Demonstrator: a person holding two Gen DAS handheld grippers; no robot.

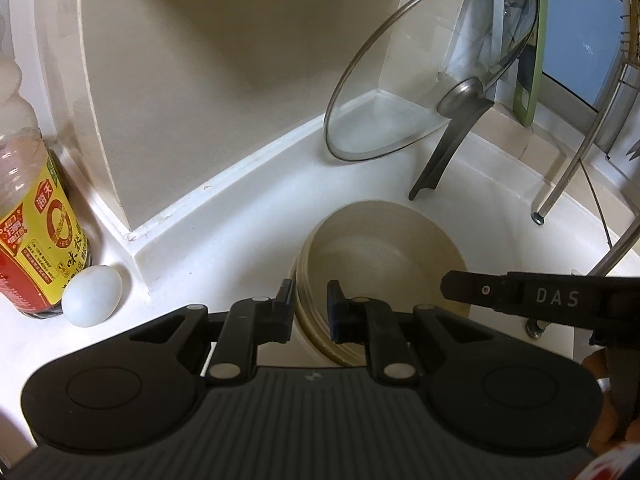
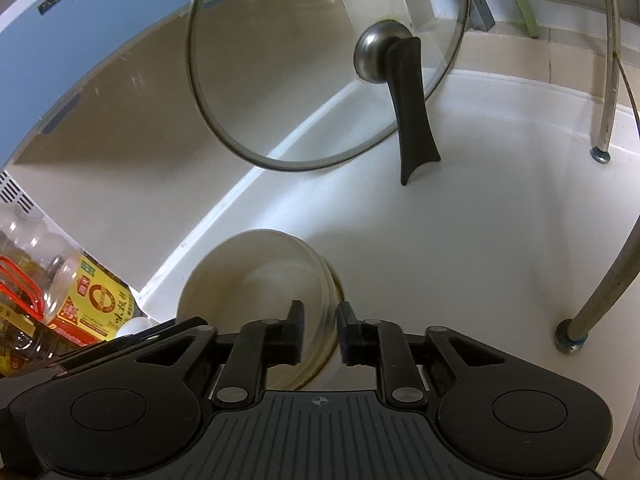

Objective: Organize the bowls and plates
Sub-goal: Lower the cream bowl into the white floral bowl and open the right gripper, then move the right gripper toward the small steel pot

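A stack of beige bowls (image 1: 380, 264) sits on a white counter (image 1: 248, 240), at about six o'clock from a glass pan lid (image 1: 432, 68) leaning in the corner. The left gripper (image 1: 310, 304) has its jaws nearly closed on the stack's near rim at nine o'clock, one pad inside and one outside. The right gripper (image 2: 320, 332) straddles the rim at three o'clock; its jaws stand slightly apart and seem not to press it. A soy sauce bottle (image 1: 36, 240) and a pale egg (image 1: 92, 295) stand at nine o'clock, well apart. The bowls look stiff, smooth and breakable, probably slippery and fairly heavy together. The rim is likely the best hold, gripped at opposite sides.
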